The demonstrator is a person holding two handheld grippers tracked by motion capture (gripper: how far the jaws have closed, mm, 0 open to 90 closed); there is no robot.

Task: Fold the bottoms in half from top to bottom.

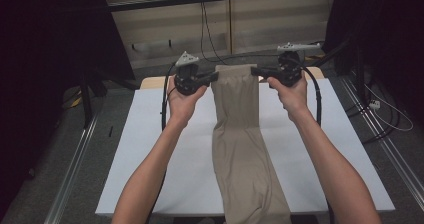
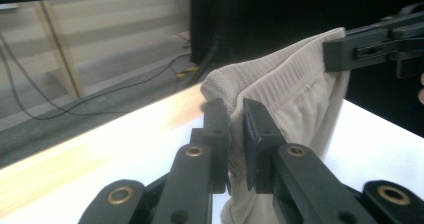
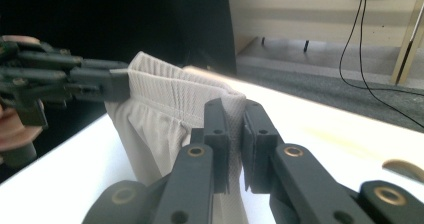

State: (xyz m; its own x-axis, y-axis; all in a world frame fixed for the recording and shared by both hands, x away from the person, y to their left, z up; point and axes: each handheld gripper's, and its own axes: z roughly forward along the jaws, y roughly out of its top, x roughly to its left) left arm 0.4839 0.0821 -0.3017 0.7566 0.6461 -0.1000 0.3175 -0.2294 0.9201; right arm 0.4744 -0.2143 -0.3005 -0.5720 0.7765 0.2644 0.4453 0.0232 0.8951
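Counted: 1 beige garment with a ribbed waistband (image 1: 240, 129), 1 white table (image 1: 150, 164), 2 black two-jaw grippers, left gripper (image 1: 214, 77) and right gripper (image 1: 255, 72), 2 hands, left hand (image 1: 182, 100) and right hand (image 1: 291, 91), and 2 grey three-cornered plates (image 1: 187, 59).

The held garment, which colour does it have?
Plain beige garment, clearest in the high view.

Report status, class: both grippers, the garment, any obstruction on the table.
Left gripper shut on beige trousers, right gripper shut on the opposite waistband corner. Waistband lifted, legs trailing over the white table. Nothing in the way.
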